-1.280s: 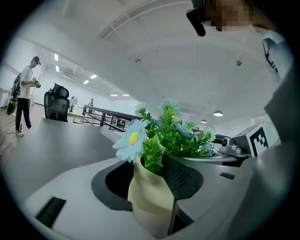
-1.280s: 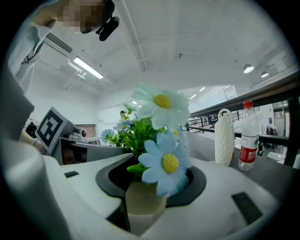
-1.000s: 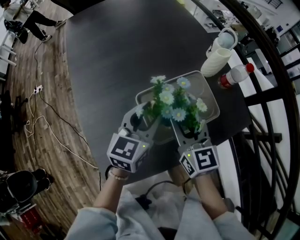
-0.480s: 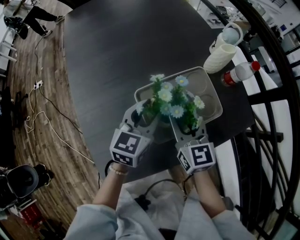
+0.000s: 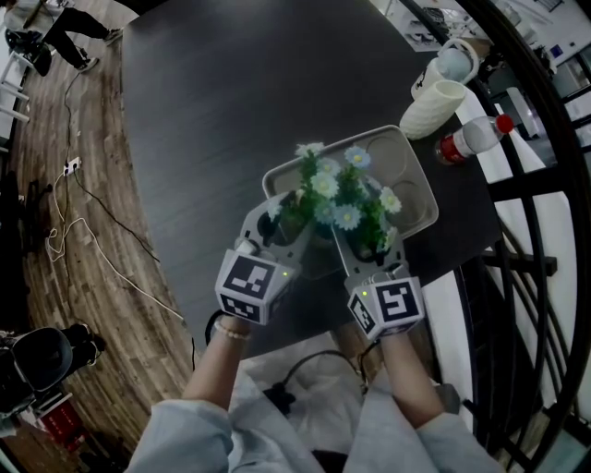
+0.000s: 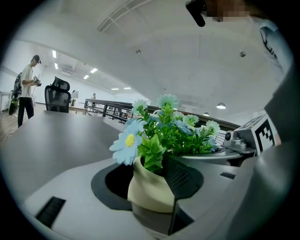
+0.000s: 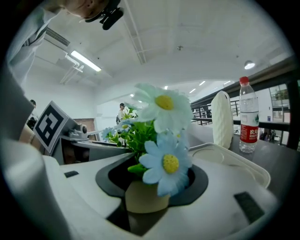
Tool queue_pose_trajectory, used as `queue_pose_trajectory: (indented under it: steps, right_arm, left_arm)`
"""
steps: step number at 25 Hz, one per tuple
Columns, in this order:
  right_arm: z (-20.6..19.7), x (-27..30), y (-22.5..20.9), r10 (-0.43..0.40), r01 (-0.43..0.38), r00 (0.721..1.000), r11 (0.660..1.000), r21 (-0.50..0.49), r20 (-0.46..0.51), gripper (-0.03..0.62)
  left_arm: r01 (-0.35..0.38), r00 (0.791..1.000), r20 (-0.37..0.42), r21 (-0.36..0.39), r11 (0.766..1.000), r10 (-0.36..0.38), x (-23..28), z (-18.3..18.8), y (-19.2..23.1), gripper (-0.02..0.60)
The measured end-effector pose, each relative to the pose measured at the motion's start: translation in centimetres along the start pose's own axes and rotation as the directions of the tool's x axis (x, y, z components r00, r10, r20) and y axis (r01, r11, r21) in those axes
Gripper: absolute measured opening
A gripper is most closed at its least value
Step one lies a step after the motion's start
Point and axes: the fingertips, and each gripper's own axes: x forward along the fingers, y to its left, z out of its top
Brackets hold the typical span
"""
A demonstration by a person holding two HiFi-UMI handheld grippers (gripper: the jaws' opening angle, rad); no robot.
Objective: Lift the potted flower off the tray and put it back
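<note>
The potted flower (image 5: 337, 199), blue and white daisies in a cream pot, is over the near end of the pale tray (image 5: 416, 175) on the dark table. My left gripper (image 5: 277, 220) holds it from the left and my right gripper (image 5: 365, 236) from the right, side by side. In the left gripper view the cream pot (image 6: 150, 187) sits between the jaws of the left gripper (image 6: 154, 204), pressed against the right pad. In the right gripper view the pot (image 7: 140, 199) is likewise in the right gripper (image 7: 145, 206). Whether the pot's base touches the tray is hidden.
Beyond the tray, a white ribbed vase (image 5: 434, 106) lies on its side next to a mug (image 5: 454, 63) and a red-capped water bottle (image 5: 473, 139). A railing runs along the table's right edge. Cables (image 5: 83, 231) lie on the wooden floor at left, where a person (image 5: 46, 23) stands far off.
Both grippers have sunk a little with the potted flower between them, closer to the tray. The grip looks the same.
</note>
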Motion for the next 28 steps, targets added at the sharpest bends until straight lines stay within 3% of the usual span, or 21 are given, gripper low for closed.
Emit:
queue_pose_trajectory:
  steps: [9,22,28]
  right_arm:
    - [-0.6,-0.2,0.3,-0.014,0.014,1.000,0.999,0.040,-0.015,0.258]
    - [-1.0,-2.3,0.8,-0.074,0.076,0.997,0.995,0.061,-0.023,0.258]
    - [-1.2,-4.1,2.0,-0.093,0.095,0.995,0.994,0.060,-0.041,0.258]
  left_arm:
    - [0.021,1.000,-0.009,-0.008,1.000,-0.021,-0.2,-0.1,0.2,0.227]
    - [0.023,1.000,-0.010,-0.014,1.000,-0.023,-3.4,-0.6,-0.1,0.233]
    - [0.058,0.998,-0.009,-0.010,0.998,-0.058,-5.3,-0.2,-1.3,0.231]
